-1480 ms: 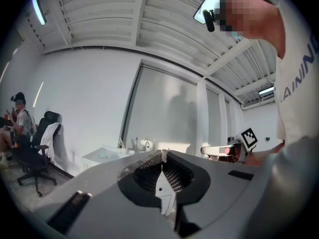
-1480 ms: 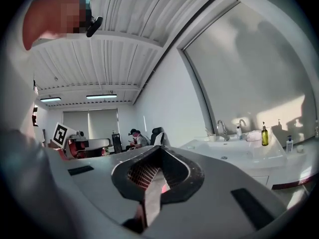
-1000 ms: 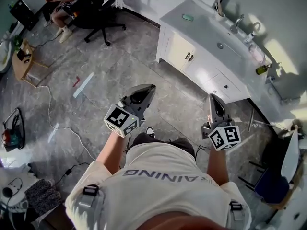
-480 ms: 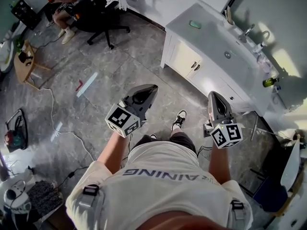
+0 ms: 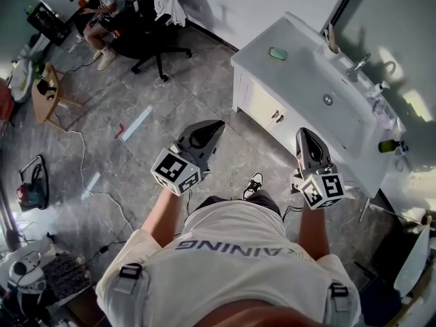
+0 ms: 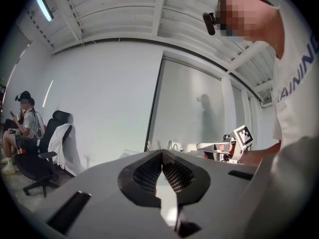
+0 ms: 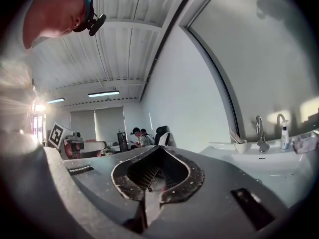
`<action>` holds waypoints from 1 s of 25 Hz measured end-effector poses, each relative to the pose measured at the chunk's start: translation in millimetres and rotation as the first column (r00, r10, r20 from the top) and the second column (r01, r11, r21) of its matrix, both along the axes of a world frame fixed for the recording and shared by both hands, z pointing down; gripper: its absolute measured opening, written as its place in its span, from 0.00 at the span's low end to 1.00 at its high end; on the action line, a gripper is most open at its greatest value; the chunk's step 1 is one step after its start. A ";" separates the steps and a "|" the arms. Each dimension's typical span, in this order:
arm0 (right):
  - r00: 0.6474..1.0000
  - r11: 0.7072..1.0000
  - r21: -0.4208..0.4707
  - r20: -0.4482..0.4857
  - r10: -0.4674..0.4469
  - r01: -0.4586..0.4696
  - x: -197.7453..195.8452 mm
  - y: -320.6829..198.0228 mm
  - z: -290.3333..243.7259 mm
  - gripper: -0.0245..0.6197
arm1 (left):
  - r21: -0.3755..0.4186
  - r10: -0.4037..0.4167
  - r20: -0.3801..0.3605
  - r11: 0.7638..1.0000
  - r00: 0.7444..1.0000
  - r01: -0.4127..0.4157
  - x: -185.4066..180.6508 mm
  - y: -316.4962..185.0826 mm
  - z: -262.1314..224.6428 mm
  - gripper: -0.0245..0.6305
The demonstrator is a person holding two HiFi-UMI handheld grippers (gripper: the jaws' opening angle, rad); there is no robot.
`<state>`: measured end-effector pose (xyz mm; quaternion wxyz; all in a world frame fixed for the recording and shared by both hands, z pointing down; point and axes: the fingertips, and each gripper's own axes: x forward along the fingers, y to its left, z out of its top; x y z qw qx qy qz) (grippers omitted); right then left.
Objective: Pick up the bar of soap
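Observation:
The bar of soap is a small green block lying on the left end of the white vanity counter, seen only in the head view. Both grippers are held in the air at waist height, well short of the vanity and pointing toward it. My left gripper is shut with nothing in it, its ribbed pads meeting. My right gripper is shut and empty too, with its jaws closed together in the right gripper view. The soap shows in neither gripper view.
The counter carries a sink with a faucet, a cup and bottles at its right end. A black office chair and a seated person are at the back left. A small wooden table and cables lie on the grey floor.
The person has stepped toward the vanity, which now lies lower and closer in the head view. Both grippers stay shut and keep the same pose.

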<state>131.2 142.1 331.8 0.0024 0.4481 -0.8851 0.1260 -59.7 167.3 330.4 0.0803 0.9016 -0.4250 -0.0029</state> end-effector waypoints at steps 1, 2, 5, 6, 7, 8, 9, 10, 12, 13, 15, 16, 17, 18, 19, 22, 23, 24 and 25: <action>1.000 1.000 -0.004 0.005 -0.005 0.005 7.0 -12.7 1.4 0.05 | -0.003 -0.006 0.002 1.000 1.000 0.006 7.5 -12.0 -0.5 0.05; 1.000 1.000 -0.007 0.011 -0.011 0.011 14.1 -25.4 3.0 0.05 | -0.005 -0.010 0.005 1.000 1.000 0.010 15.5 -24.0 -1.1 0.05; 0.999 1.000 -0.012 0.028 -0.024 0.025 38.4 -60.8 12.2 0.05 | -0.011 -0.018 0.020 1.000 1.000 0.018 38.0 -58.8 -3.6 0.05; 0.999 1.000 -0.011 0.031 -0.029 0.029 46.3 -71.3 15.1 0.05 | -0.013 -0.021 0.025 1.000 0.999 0.022 44.8 -69.5 -4.3 0.05; 0.999 0.999 -0.011 0.033 -0.033 0.034 53.5 -81.4 16.8 0.05 | -0.015 -0.025 0.029 1.000 0.999 0.025 51.6 -79.9 -4.8 0.05; 0.999 0.999 -0.012 0.032 -0.037 0.037 60.2 -91.5 18.0 0.05 | -0.016 -0.027 0.034 0.999 0.999 0.028 58.3 -90.0 -5.2 0.05; 0.999 0.999 -0.015 0.032 -0.037 0.038 66.1 -101.6 18.4 0.05 | -0.015 -0.027 0.038 0.999 0.999 0.028 64.8 -99.8 -5.5 0.05; 0.999 0.999 -0.021 0.032 -0.034 0.035 70.6 -111.1 17.7 0.05 | -0.015 -0.025 0.042 1.000 0.999 0.026 70.6 -109.0 -5.3 0.05; 0.999 0.999 -0.035 0.036 -0.024 0.025 76.5 -127.1 16.7 0.05 | -0.018 -0.014 0.048 1.000 0.999 0.015 79.0 -125.3 -2.8 0.05; 0.999 0.999 -0.041 0.036 -0.018 0.020 79.1 -133.9 18.4 0.05 | -0.022 -0.008 0.050 1.000 0.999 0.009 81.5 -133.2 -0.5 0.05; 1.000 0.999 -0.053 0.026 -0.007 0.009 82.6 -147.5 24.2 0.05 | -0.030 0.003 0.046 1.000 0.999 -0.001 83.3 -150.2 4.6 0.05; 1.000 0.998 -0.060 0.021 -0.003 0.004 83.4 -154.5 27.9 0.05 | -0.034 0.009 0.041 0.999 0.999 -0.007 82.9 -159.4 6.9 0.05; 1.000 0.998 -0.066 0.016 0.001 0.000 83.9 -161.4 32.4 0.05 | -0.036 0.015 0.033 0.999 0.999 -0.014 81.5 -169.1 8.8 0.05; 1.000 0.998 -0.070 0.012 0.004 -0.003 83.7 -168.0 37.6 0.05 | -0.038 0.021 0.024 0.999 1.000 -0.020 78.8 -179.1 10.1 0.05; 1.000 0.997 -0.073 0.005 0.007 -0.007 82.1 -174.7 42.2 0.05 | -0.037 0.024 0.017 0.999 1.000 -0.023 74.8 -189.5 11.1 0.05; 0.999 0.996 -0.081 -0.028 0.031 -0.033 69.0 -198.5 47.6 0.05 | -0.020 0.047 0.027 0.999 0.999 -0.047 58.7 -222.9 13.9 0.05; 0.998 0.995 -0.083 -0.037 0.044 -0.047 63.0 -208.1 47.7 0.05 | -0.017 0.061 0.025 0.998 0.998 -0.061 52.8 -235.1 14.9 0.05; 0.997 0.994 -0.086 -0.044 0.057 -0.061 56.2 -217.7 47.2 0.05 | -0.017 0.073 0.020 0.997 0.997 -0.073 46.3 -247.6 15.9 0.05; 0.996 0.993 -0.090 -0.052 0.069 -0.074 48.6 -226.5 46.2 0.05 | -0.019 0.084 0.016 0.996 0.996 -0.083 39.6 -259.7 16.8 0.05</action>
